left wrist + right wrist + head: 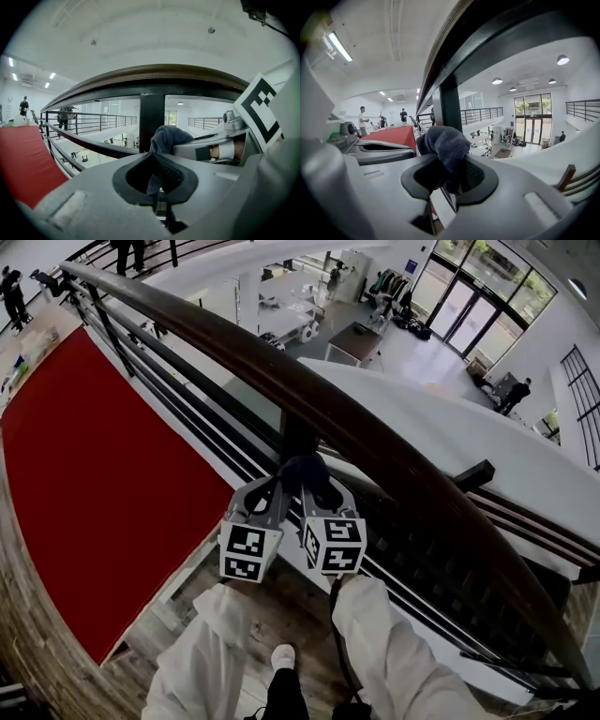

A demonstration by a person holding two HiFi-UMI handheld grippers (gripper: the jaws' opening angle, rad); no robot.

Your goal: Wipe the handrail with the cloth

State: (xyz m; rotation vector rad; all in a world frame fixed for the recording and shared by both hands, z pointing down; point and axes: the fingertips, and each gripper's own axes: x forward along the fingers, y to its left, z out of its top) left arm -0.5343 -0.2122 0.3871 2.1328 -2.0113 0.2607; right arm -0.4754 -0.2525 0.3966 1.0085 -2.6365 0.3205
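holding one dark blue cloth between them, the left gripper and the right gripper sit side by side just under the wooden handrail. each has its jaws clamped on the fabric: in the left gripper view a strip of it runs down into the pinched jaws, and in the right gripper view a bunched wad bulges out of the closed jaws. the cloth hangs in front of the black post, below the rail and, as far as i can tell, not yet pressed to the wood.

this looks like the approach, with wiping not begun. the next move calls for lifting the cloth up onto the rail's top face, pressing it flat, then sliding it along the curve.

the post and the dark horizontal bars below the rail crowd the grippers, so the lift should clear them. a red carpet lies to the left, and people stand well away at the far end.
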